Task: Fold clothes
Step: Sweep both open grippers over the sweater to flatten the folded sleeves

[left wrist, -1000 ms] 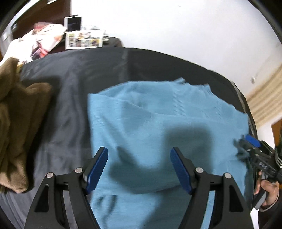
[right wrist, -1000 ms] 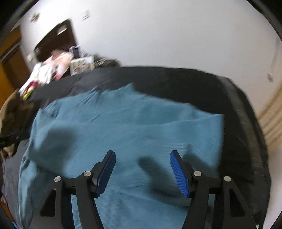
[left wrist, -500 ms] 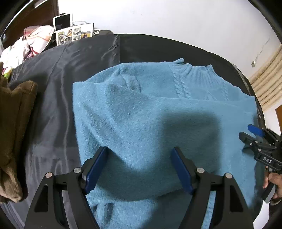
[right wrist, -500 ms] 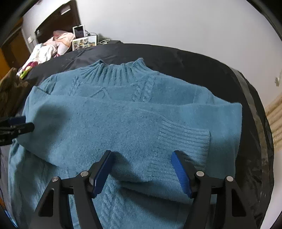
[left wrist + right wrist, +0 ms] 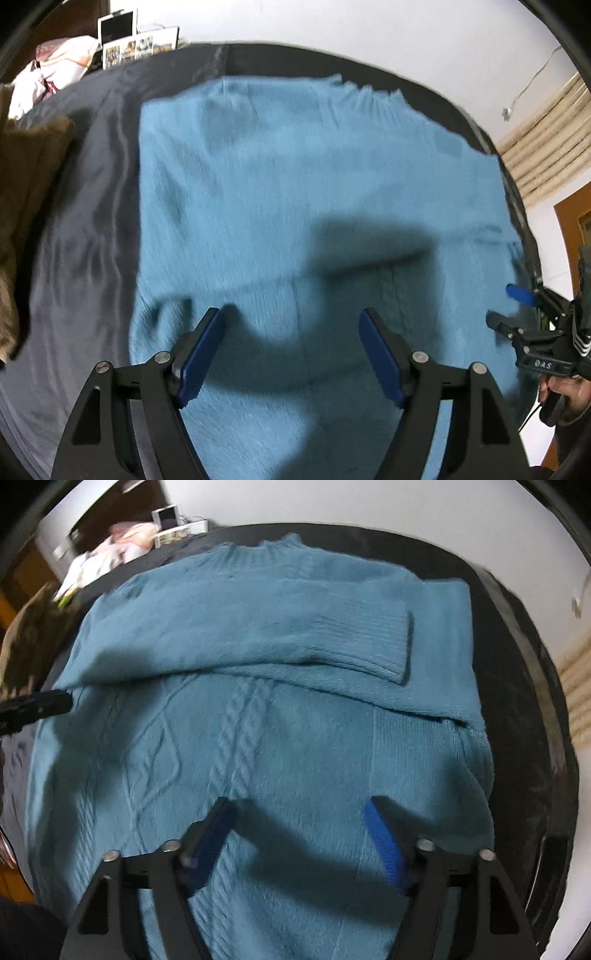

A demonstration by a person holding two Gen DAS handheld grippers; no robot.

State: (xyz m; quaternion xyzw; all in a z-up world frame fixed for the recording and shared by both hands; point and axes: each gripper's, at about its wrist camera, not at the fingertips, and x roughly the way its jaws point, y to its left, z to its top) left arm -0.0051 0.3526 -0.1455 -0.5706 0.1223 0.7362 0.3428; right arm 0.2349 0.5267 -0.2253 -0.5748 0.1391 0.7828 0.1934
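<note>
Sweater — apparently nearer than before

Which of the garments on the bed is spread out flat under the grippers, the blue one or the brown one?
The blue knit sweater, lying flat with a sleeve folded across its chest. The brown garment sits bunched in a heap at the bed's left edge.

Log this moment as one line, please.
stage: sleeves folded across blue sweater | left hand-held gripper: open, empty | right hand-held gripper: opening, empty

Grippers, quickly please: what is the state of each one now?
Left gripper: open, holding nothing, above the blue sweater.
Right gripper: jaws opening, holding nothing.
</note>
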